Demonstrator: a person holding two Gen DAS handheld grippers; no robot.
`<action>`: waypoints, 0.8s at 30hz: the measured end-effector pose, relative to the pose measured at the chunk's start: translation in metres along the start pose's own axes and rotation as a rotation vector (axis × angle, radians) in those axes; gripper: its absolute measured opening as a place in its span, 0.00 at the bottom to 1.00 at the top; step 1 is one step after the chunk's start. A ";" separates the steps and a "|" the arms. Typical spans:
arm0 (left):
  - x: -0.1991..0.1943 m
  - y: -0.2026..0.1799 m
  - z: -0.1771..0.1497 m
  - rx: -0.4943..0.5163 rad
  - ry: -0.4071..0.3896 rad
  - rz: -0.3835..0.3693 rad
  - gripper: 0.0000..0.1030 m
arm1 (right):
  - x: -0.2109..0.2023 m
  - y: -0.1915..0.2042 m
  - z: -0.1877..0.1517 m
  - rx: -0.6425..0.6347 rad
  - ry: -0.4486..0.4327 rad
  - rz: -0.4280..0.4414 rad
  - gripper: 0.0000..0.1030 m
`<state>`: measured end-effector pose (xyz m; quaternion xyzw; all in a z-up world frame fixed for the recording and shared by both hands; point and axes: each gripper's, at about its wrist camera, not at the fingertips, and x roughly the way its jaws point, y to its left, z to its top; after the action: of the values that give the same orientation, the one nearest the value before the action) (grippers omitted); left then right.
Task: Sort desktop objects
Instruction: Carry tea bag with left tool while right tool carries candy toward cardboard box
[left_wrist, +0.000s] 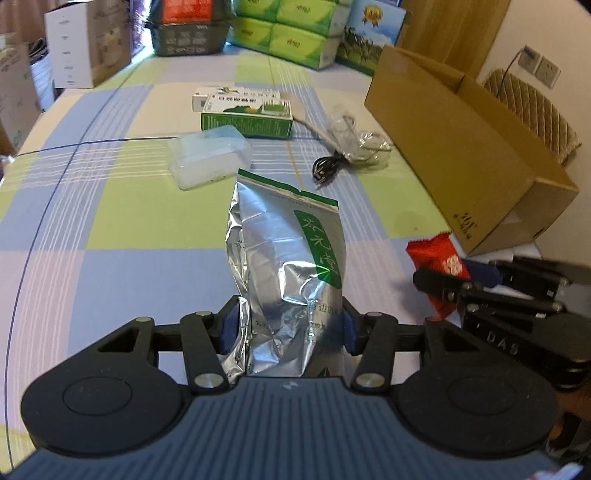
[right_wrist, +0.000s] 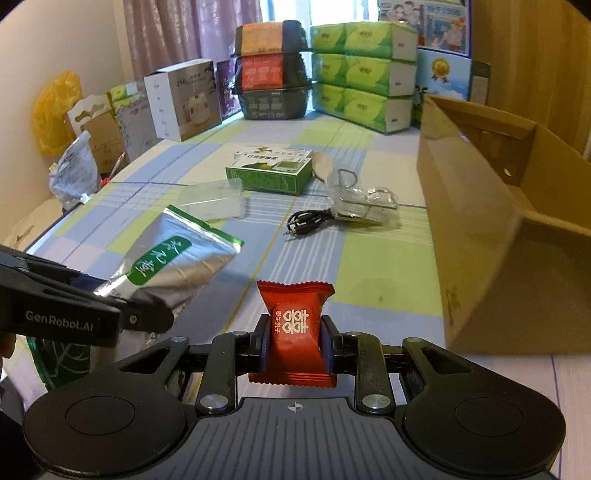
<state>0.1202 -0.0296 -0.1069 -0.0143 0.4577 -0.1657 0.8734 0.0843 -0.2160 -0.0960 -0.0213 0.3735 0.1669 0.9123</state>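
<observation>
Two matching black handheld grippers are showing. The left gripper (left_wrist: 288, 328) is displaying a ribbed blue-grey base, round black discs left and right, silver rivets on its linkage arms, and blue pads (left_wrist: 228, 330) inside. The right gripper (right_wrist: 293, 347) is wearing white "GenRobot.AI" lettering's twin design, with a crosshair mark.

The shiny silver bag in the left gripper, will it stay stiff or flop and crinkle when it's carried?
The silver foil bag will probably crinkle rather than stay stiff: its skin is already creased where the left gripper pinches it. It likely won't flop right over, since it stands up past the fingers. It looks light, and the smooth foil may be slippery.
</observation>
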 end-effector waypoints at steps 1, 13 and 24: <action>-0.006 -0.003 -0.004 -0.012 -0.007 -0.003 0.46 | -0.005 0.000 -0.002 0.012 -0.003 -0.001 0.23; -0.063 -0.042 -0.020 -0.086 -0.070 -0.054 0.46 | -0.076 -0.004 -0.023 0.096 -0.045 -0.046 0.23; -0.076 -0.064 -0.018 -0.071 -0.092 -0.056 0.46 | -0.104 -0.018 -0.025 0.128 -0.071 -0.070 0.23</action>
<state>0.0486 -0.0648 -0.0459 -0.0656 0.4219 -0.1730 0.8876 0.0039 -0.2675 -0.0441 0.0302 0.3497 0.1114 0.9297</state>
